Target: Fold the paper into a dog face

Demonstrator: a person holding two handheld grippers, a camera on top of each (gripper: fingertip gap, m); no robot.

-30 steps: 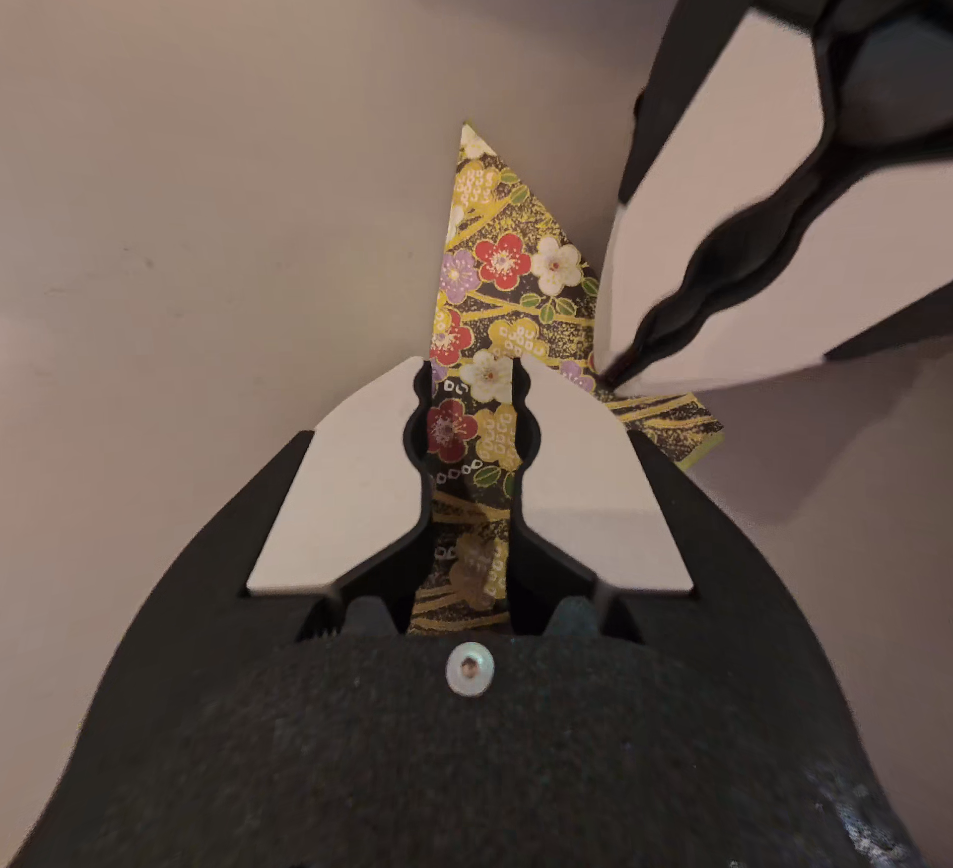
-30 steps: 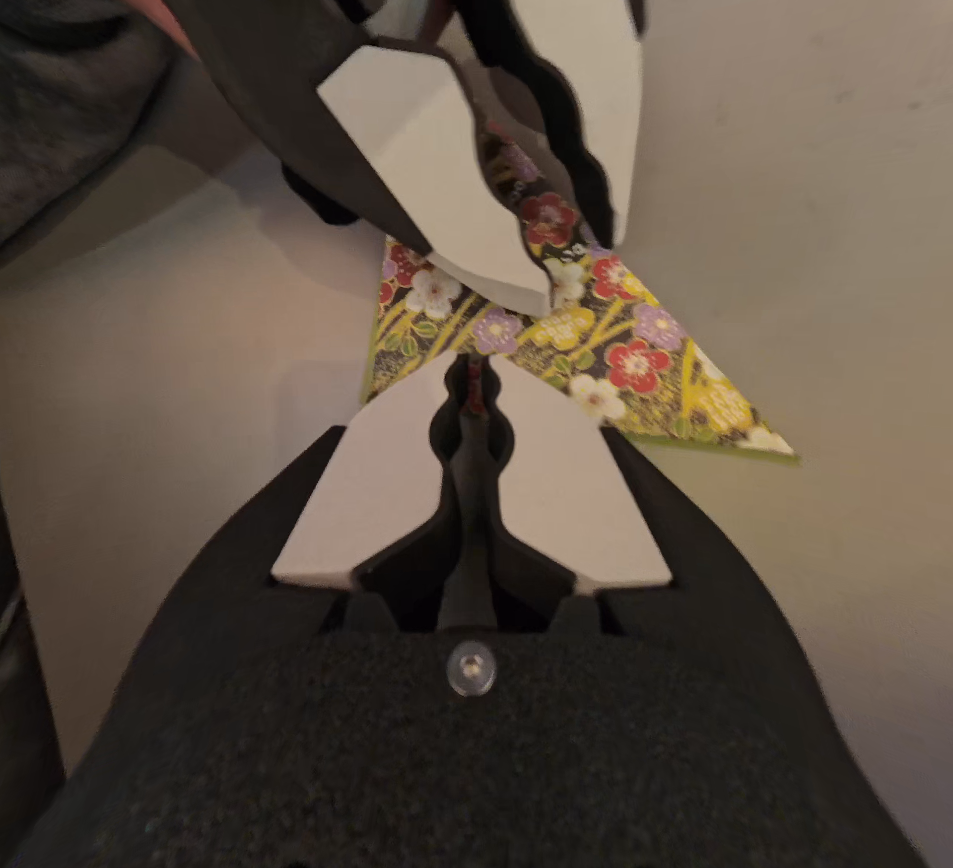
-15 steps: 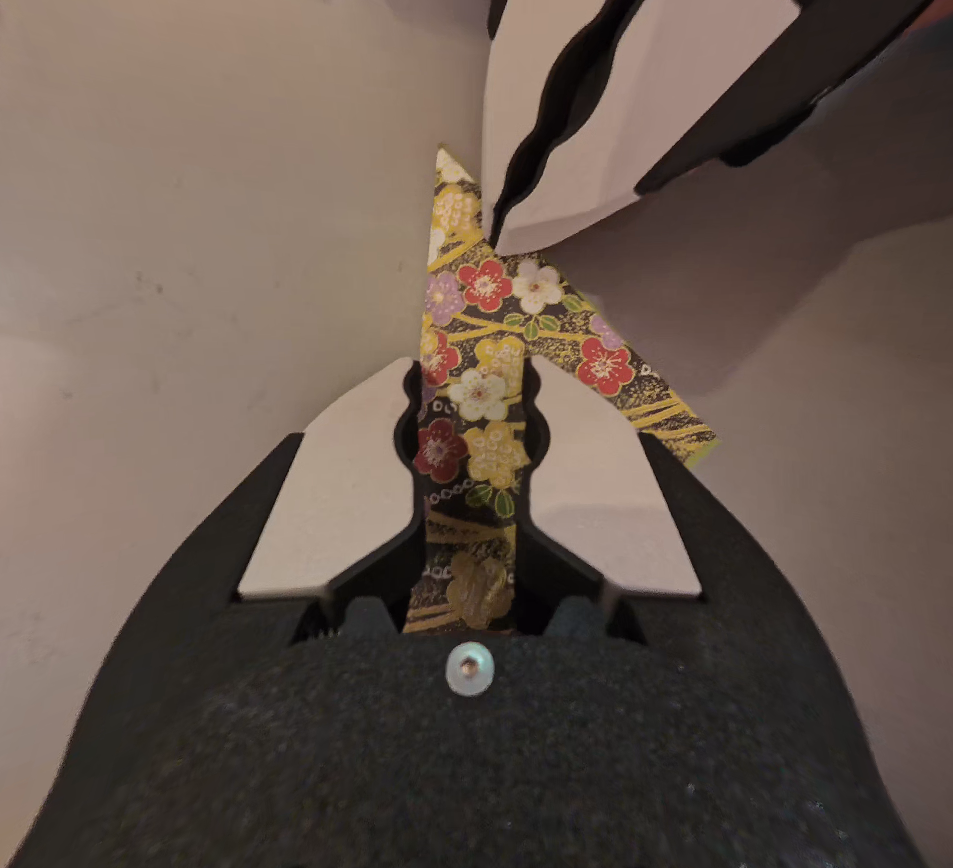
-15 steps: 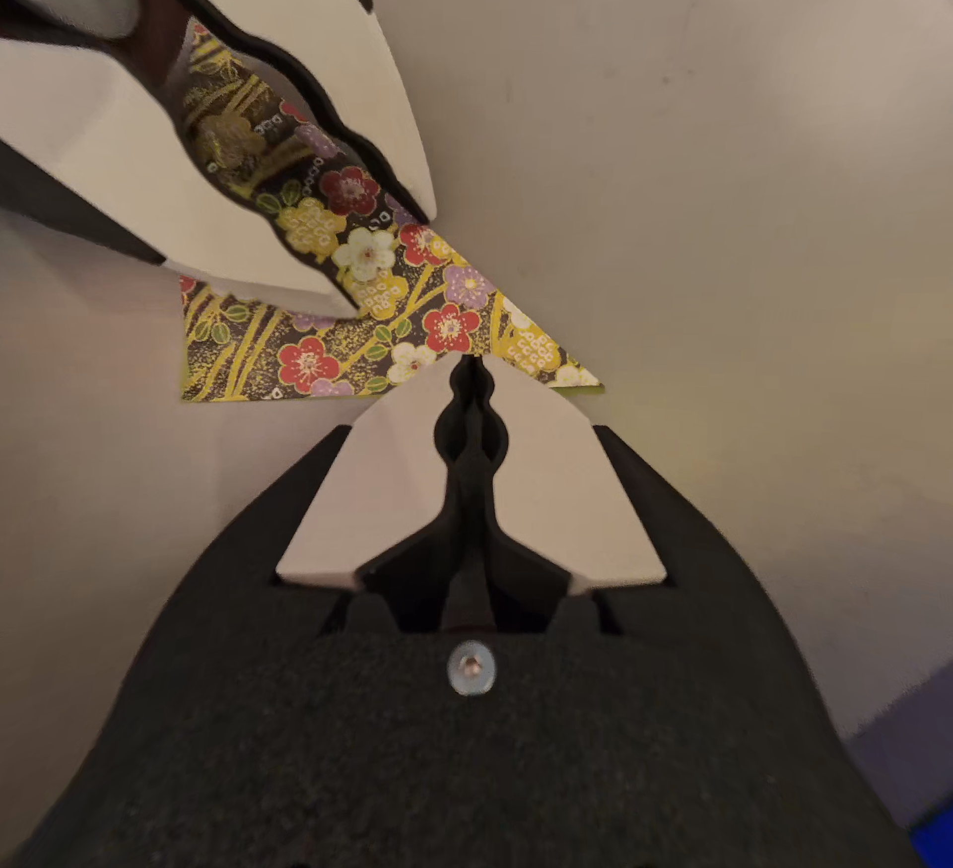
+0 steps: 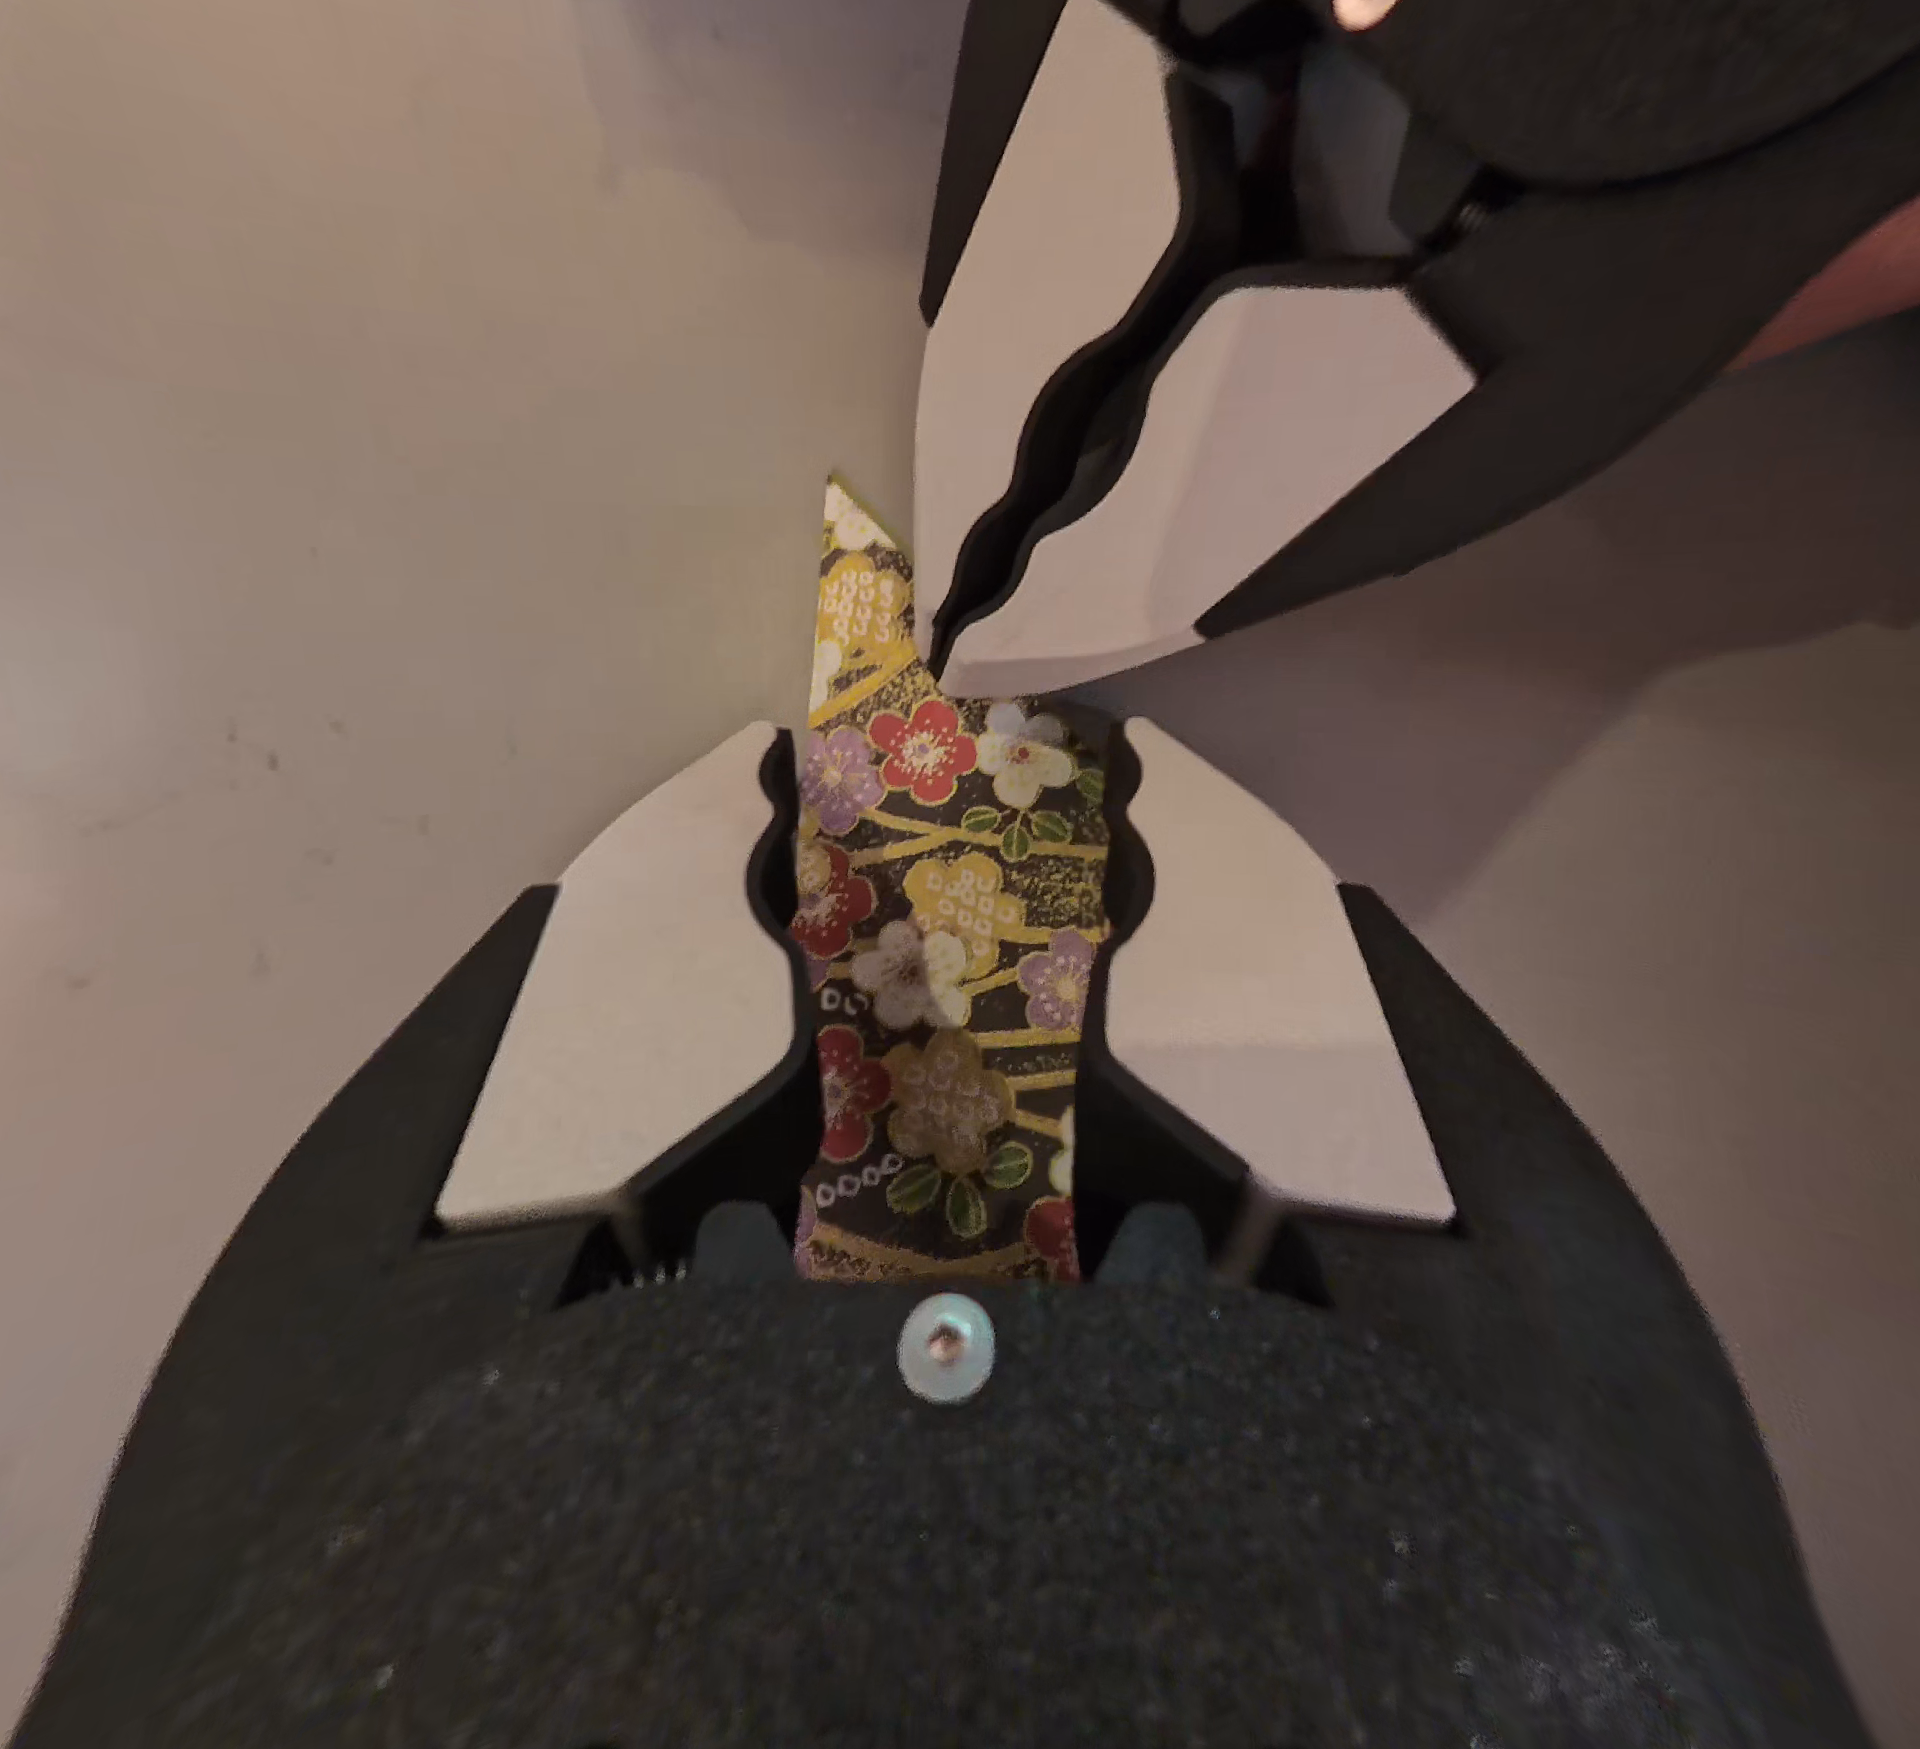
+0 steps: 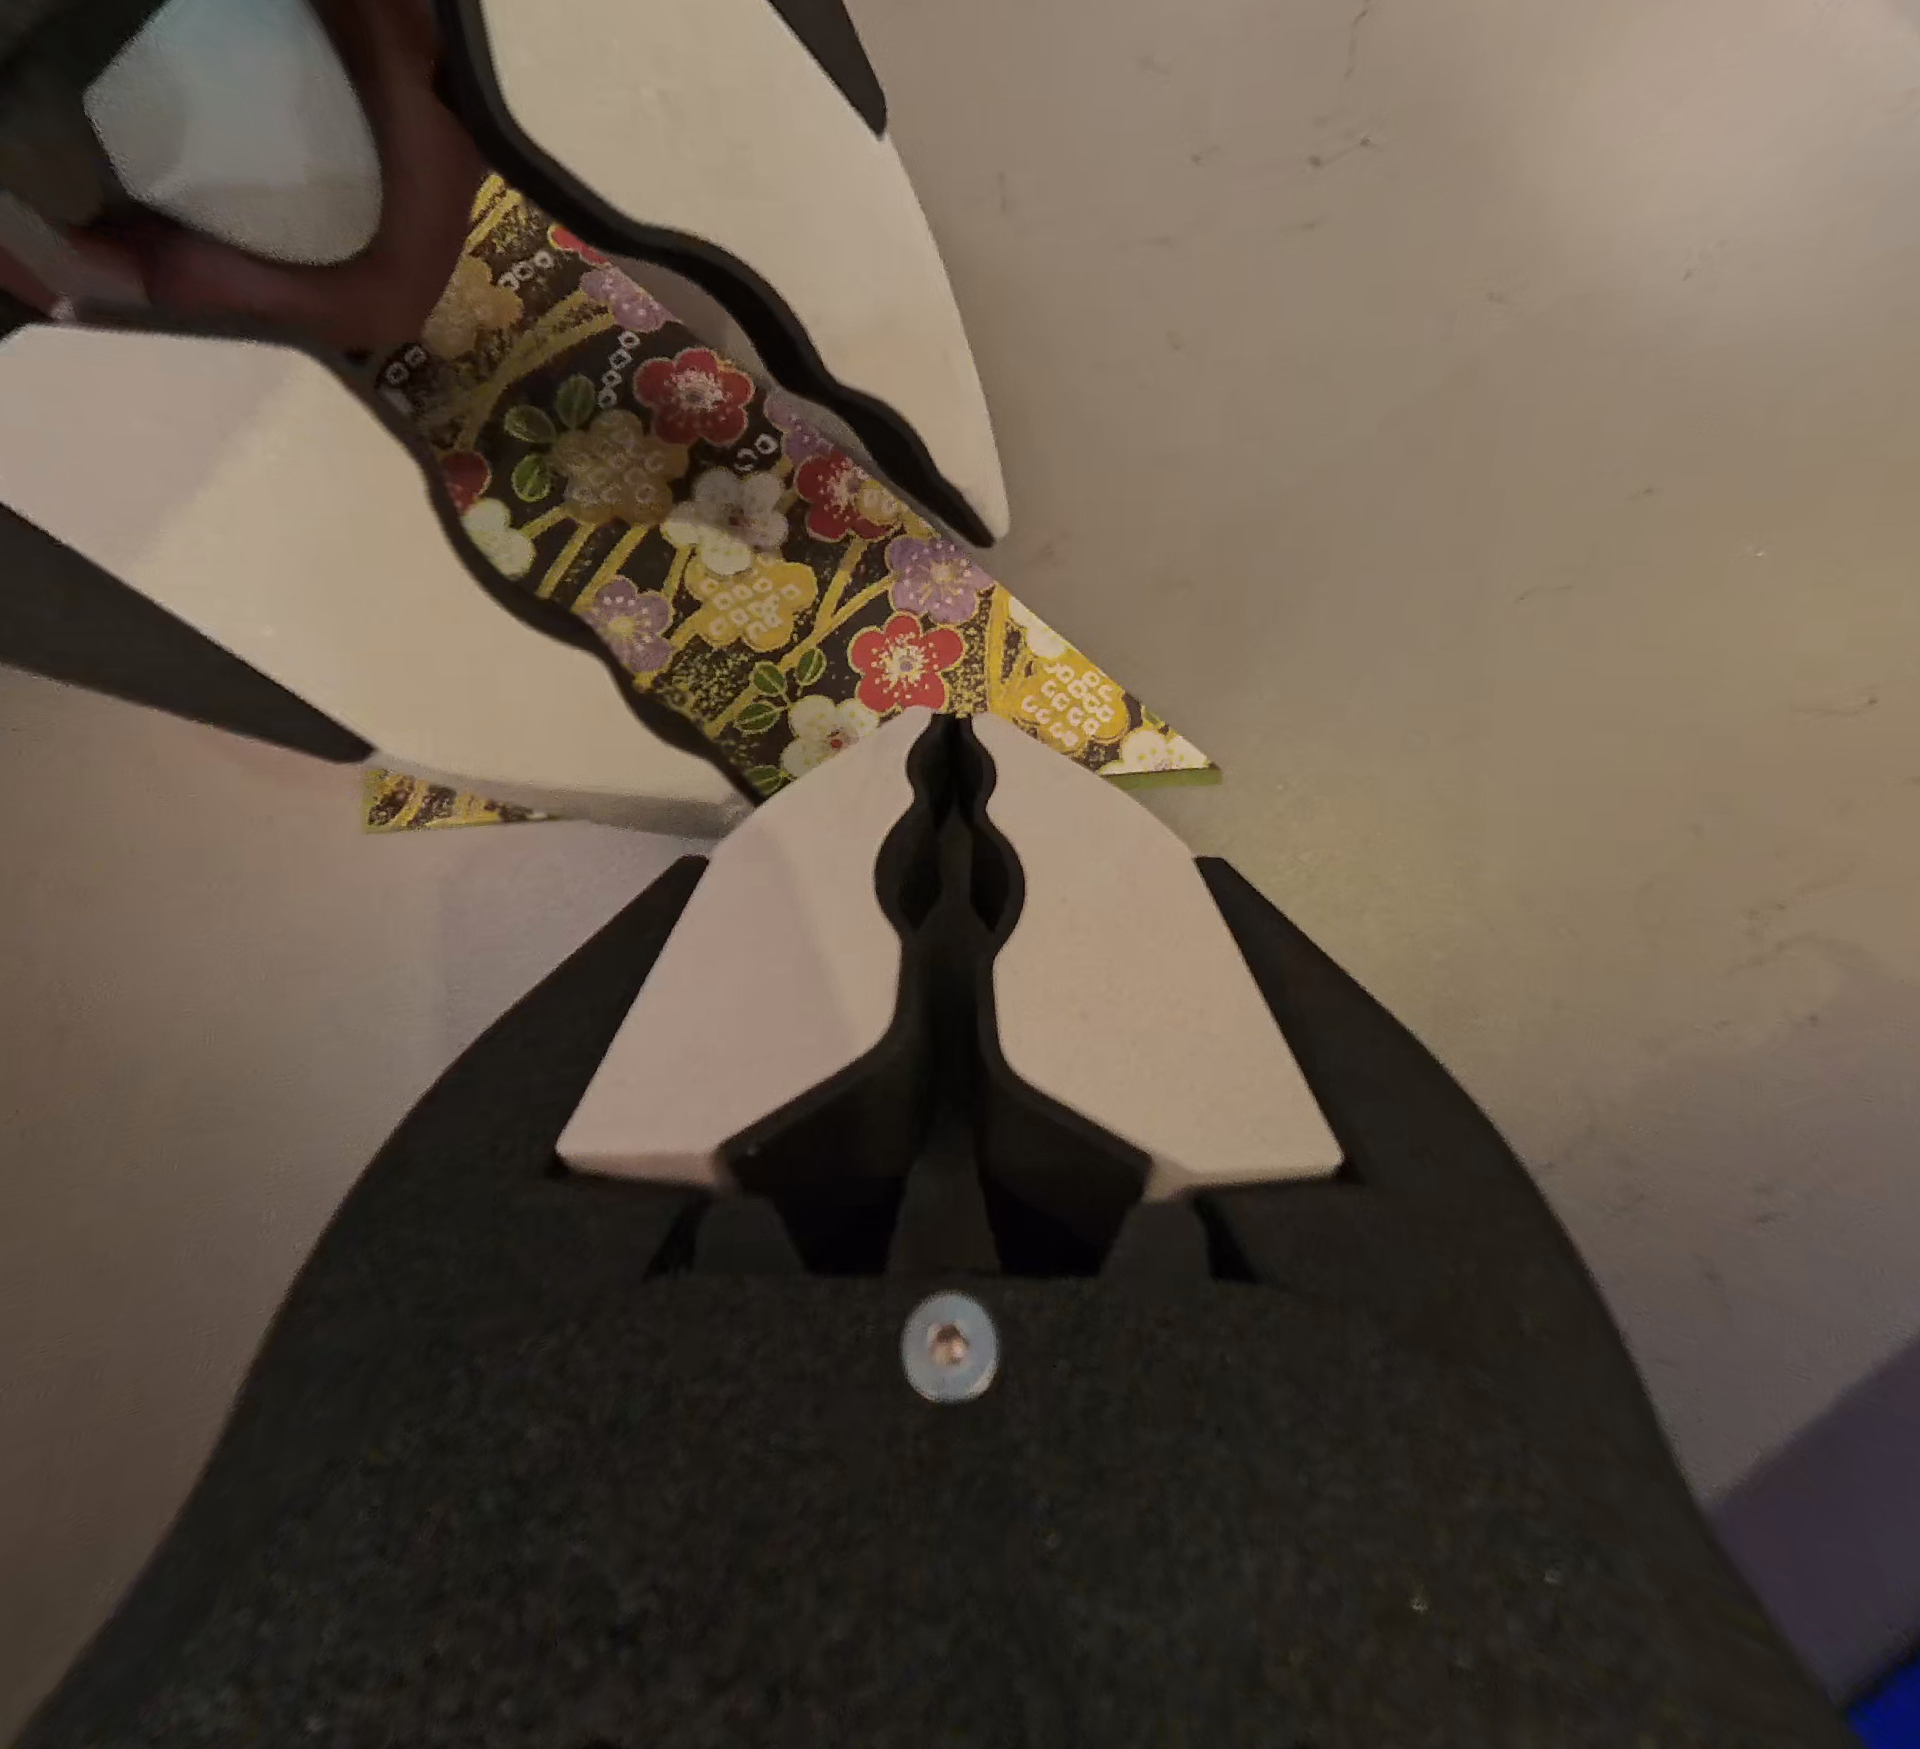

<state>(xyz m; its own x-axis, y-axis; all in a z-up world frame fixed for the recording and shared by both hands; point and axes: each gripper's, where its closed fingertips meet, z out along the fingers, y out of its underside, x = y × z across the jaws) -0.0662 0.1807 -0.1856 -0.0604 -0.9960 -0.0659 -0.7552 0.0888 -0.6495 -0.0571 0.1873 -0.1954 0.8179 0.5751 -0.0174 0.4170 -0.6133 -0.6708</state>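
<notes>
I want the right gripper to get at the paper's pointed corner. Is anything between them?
Nothing visible. The right gripper, shut, has its tips right at the edge of the paper near that corner. The left gripper is open over the paper's middle, away from the corner.

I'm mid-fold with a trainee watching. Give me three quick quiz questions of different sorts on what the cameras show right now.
1. True or false: the left tool is shut on the floral paper.
2. Multiple choice: the right tool has its tip
A. over the paper near its pointed corner
B. far off the paper
C. clamped around the left tool
3. Fill in: the paper lies on a plain pale ____.

Key:
1. False. Its fingers stand apart, with the paper showing in the gap between them.
2. A. Its fingers are closed together; whether they pinch an edge of the paper cannot be told.
3. tabletop
</notes>
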